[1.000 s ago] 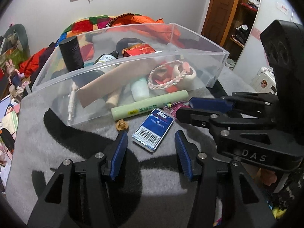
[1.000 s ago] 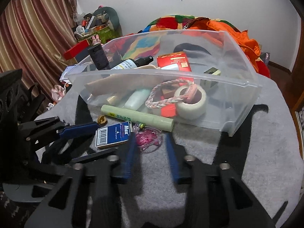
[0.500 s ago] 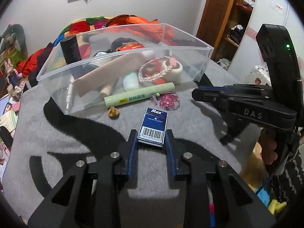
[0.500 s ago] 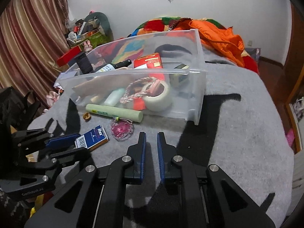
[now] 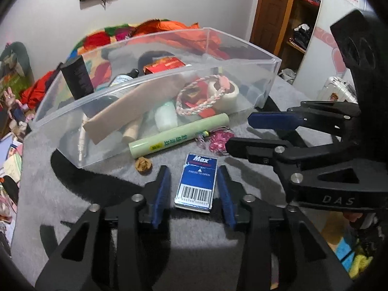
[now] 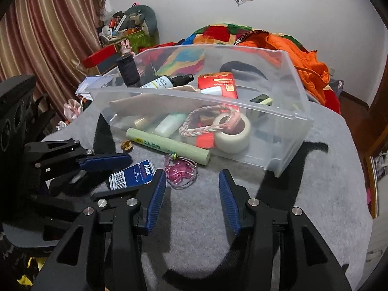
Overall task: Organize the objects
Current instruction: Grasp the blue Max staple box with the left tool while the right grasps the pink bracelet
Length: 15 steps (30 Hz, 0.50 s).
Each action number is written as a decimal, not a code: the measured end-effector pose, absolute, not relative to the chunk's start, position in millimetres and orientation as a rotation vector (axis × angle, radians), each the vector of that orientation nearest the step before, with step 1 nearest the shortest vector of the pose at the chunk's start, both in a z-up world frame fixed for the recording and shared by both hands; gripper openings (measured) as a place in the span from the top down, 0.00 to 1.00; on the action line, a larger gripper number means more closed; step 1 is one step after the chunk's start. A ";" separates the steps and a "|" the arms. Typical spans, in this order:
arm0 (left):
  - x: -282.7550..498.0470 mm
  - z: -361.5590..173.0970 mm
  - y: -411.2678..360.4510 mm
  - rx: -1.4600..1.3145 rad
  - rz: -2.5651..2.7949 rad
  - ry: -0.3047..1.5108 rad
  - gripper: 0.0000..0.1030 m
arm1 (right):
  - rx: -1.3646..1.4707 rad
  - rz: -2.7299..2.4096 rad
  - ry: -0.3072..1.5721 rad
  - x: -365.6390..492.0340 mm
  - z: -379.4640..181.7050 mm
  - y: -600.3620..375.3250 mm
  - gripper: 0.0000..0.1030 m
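A blue Max staples box lies on the grey cloth between the open fingers of my left gripper, not touching them; it also shows in the right wrist view. My right gripper is open and empty, just right of a pink trinket, which also shows in the left wrist view. A pale green tube and a small brown nut lie in front of the clear plastic bin. The bin holds a tape roll, a braided cord, bottles and a red box.
The grey cloth surface has black markings. A bed with colourful and orange fabric stands behind the bin. Curtains and clutter are at the left in the right wrist view; a wooden wardrobe stands at the right in the left wrist view.
Both grippers have opened from nearly shut. The left gripper moved forward so its fingers flank the staples box. The right gripper moved closer to the bin and trinket.
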<state>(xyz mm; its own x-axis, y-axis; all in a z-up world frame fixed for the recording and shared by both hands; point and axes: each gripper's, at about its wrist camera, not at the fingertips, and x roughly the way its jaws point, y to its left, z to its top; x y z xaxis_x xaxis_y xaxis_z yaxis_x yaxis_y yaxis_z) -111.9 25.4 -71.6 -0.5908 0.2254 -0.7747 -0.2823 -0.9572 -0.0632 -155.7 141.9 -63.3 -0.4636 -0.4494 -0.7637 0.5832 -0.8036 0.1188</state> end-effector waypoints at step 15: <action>-78.0 -57.5 -12.5 -1.181 2.649 -0.097 0.74 | 1.099 -2.250 0.341 -156.6 -75.5 116.3 0.71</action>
<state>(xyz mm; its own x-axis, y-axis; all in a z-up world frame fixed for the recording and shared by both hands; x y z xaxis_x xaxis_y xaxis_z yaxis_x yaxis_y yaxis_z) -78.0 -12.5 -57.5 -0.6450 0.2434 -0.7244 -0.1897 -0.9692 -0.1568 -156.6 116.3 -75.5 -0.4736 -0.4066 -0.7812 0.6196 -0.7843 0.0326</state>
